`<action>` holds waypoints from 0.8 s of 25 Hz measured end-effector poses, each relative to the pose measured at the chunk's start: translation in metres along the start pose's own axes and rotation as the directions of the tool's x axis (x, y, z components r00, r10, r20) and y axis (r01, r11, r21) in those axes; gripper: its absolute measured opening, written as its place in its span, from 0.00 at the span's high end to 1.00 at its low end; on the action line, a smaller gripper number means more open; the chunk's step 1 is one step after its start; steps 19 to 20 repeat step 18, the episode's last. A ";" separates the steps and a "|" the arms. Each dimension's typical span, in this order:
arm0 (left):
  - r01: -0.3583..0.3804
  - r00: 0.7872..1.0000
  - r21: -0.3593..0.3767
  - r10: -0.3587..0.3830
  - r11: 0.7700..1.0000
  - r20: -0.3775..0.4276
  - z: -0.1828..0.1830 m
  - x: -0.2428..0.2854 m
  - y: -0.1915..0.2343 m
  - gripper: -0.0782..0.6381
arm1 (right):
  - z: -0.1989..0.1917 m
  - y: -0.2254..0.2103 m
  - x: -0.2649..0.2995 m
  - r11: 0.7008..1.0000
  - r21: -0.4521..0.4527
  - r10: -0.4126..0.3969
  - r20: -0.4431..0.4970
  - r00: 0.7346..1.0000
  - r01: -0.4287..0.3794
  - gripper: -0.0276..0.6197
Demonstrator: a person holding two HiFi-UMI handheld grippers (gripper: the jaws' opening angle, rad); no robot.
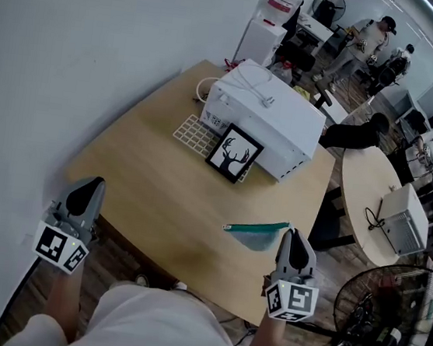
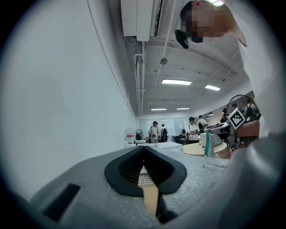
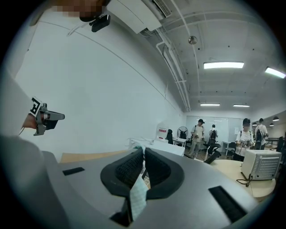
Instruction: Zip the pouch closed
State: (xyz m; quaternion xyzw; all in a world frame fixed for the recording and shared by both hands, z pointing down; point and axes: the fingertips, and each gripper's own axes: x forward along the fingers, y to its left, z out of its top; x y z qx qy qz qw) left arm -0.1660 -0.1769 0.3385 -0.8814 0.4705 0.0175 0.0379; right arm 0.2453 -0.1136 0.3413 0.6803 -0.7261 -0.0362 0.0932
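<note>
The right claw (image 1: 295,238) is clamped on one end of the pouch (image 1: 257,234), whose long axis runs leftward over the tabletop (image 1: 152,184). The left claw (image 1: 87,190), closed and empty, waits well apart.

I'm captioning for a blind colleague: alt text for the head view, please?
Seen from above, the right gripper is shut on a teal pouch at a wooden table; the left gripper is shut and empty. A white box sits farther back.
</note>
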 end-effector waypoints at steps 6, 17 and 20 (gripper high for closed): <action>0.004 1.000 -0.012 -0.004 1.000 -0.005 -0.004 -0.002 -0.006 0.87 | 0.002 0.010 0.002 0.999 0.006 0.033 0.006 0.999 -0.033 0.93; 0.010 1.000 -0.024 -0.011 1.000 -0.014 -0.007 -0.005 -0.007 0.87 | 0.006 0.024 0.002 0.998 -0.001 0.058 0.013 0.998 -0.058 0.93; 0.011 1.000 -0.025 -0.011 1.000 -0.016 -0.007 -0.006 -0.007 0.87 | 0.006 0.025 0.002 0.998 0.000 0.060 0.012 0.998 -0.060 0.93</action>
